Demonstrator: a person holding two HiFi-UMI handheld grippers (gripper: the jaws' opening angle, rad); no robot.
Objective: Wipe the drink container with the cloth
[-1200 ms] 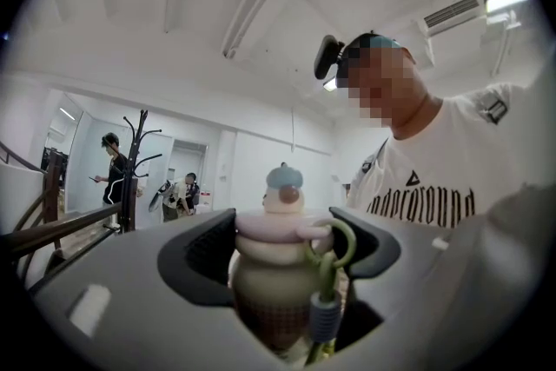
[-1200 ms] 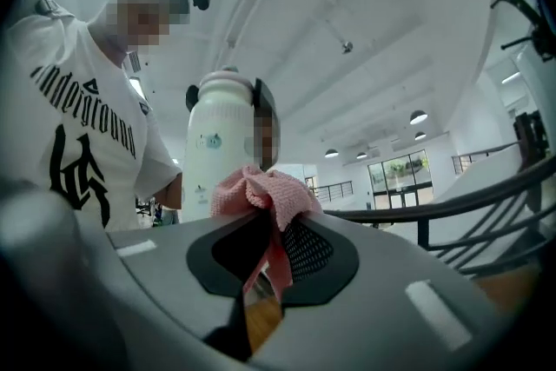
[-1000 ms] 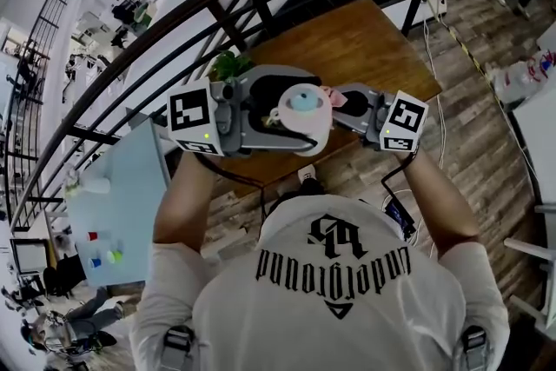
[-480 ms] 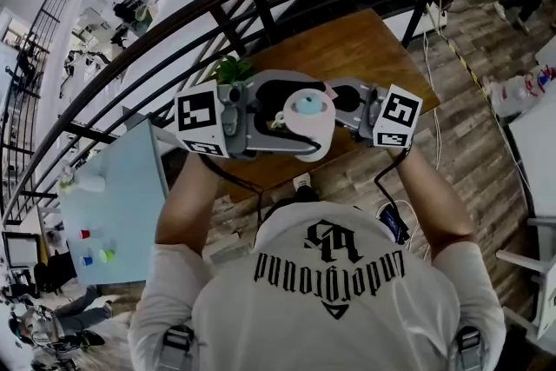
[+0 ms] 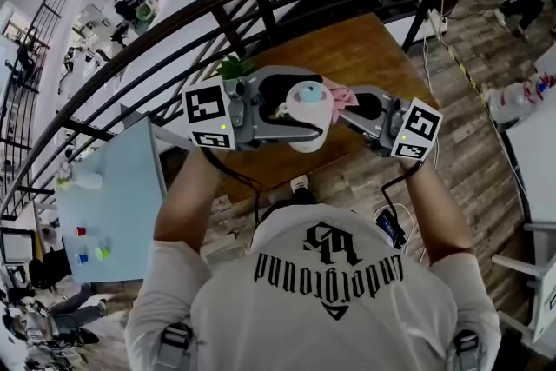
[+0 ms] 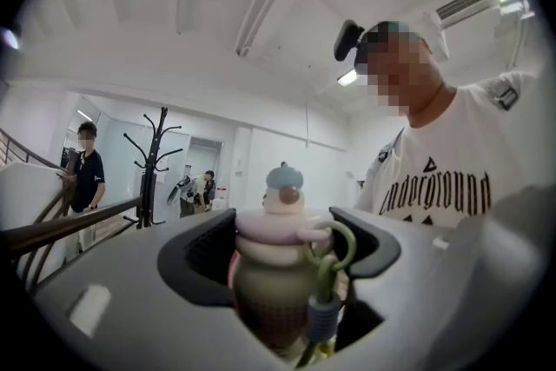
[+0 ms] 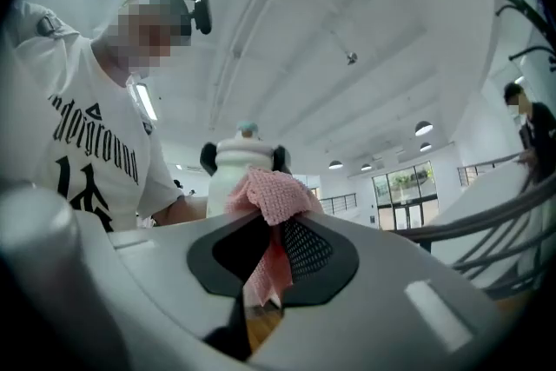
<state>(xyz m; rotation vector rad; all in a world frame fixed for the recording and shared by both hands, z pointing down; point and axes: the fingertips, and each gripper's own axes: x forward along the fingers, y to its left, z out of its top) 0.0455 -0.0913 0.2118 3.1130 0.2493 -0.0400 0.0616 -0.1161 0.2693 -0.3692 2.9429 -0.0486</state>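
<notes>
Pink was the cloth, and your right tool had its jaws shut tight on it. The cloth bunched up past the jaws. It sat right up against the top part of the drink container and looked to be touching it.

Your left tool held that container, with one jaw pressed on each side of its round body. The container stood upright in the air in front of your chest, above the brown wooden worktop. It had a pale body, a light pink ring near the top and a small blue cap. A green loop hung down its side.

Your two tools faced each other with the container between them. A small green plant sat at the far edge of the worktop, close to the dark railing.
</notes>
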